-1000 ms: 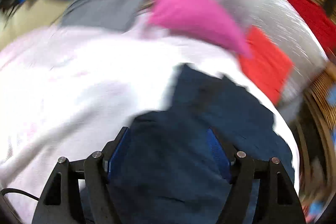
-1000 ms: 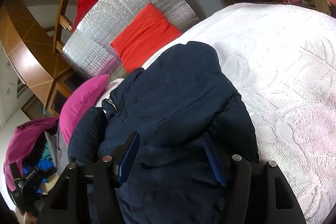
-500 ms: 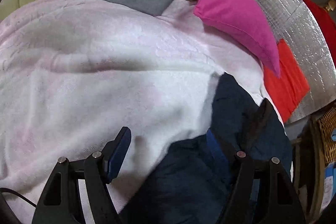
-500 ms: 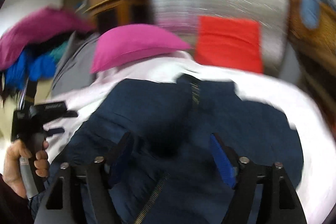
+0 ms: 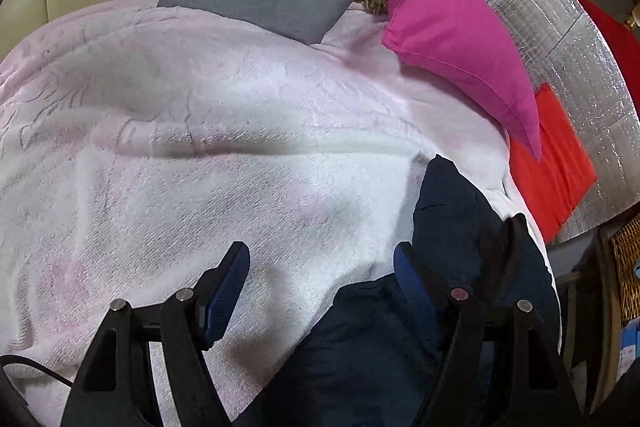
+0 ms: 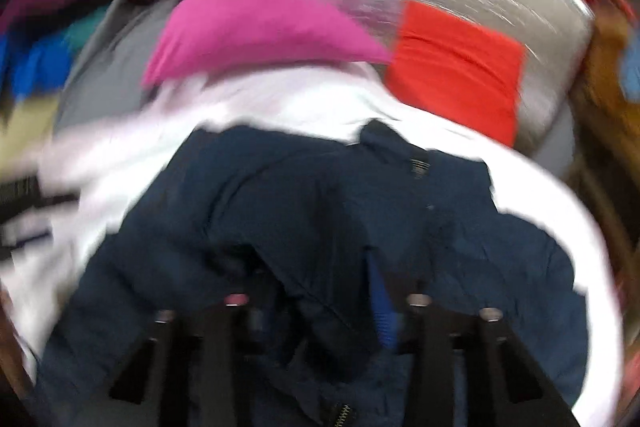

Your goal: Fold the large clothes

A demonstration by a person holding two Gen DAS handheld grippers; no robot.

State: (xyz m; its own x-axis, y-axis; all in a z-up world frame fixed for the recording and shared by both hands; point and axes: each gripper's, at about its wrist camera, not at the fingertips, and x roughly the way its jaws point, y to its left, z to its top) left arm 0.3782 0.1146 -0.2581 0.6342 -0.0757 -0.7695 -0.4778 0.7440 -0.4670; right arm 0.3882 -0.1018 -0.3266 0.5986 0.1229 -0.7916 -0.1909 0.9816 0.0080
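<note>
Navy jacket (image 6: pixel 320 219) lies bunched on the white blanket (image 5: pixel 200 147), on the end below the pink pillow (image 5: pixel 460 47) and beside the red cushion (image 5: pixel 552 167). It is not folded yet; I'd call this the grab-and-spread stage.

Left gripper (image 5: pixel 322 267): fingers spread wide, nothing between them. It hangs over bare blanket at the jacket's edge, with its right finger (image 5: pixel 408 279) against the navy fabric.

Right gripper (image 6: pixel 316 291): view is motion-blurred. A thick ridge of jacket runs between the fingers, but I can't tell whether they are pinching it or only straddling it.

How to do this step well, my read:
- Grab edges or seams, not a puffy mid-panel. Padded fabric looks likely to slip and drag extra layers.
- Take two separated points, such as hem and shoulder, then pull apart to flatten before any fold.
- Move the left gripper toward the jacket first; it's currently over blanket.
- Stay off the blanket pile so it doesn't lift with the jacket.

Orientation: a collar-like tab (image 6: pixel 416 163) with a zipper end points toward the red cushion. A zipper (image 6: pixel 344 415) also shows at the near edge by the right gripper. So the long axis probably runs from the grippers toward the red cushion, collar far. The crumpling makes that approximate.
</note>
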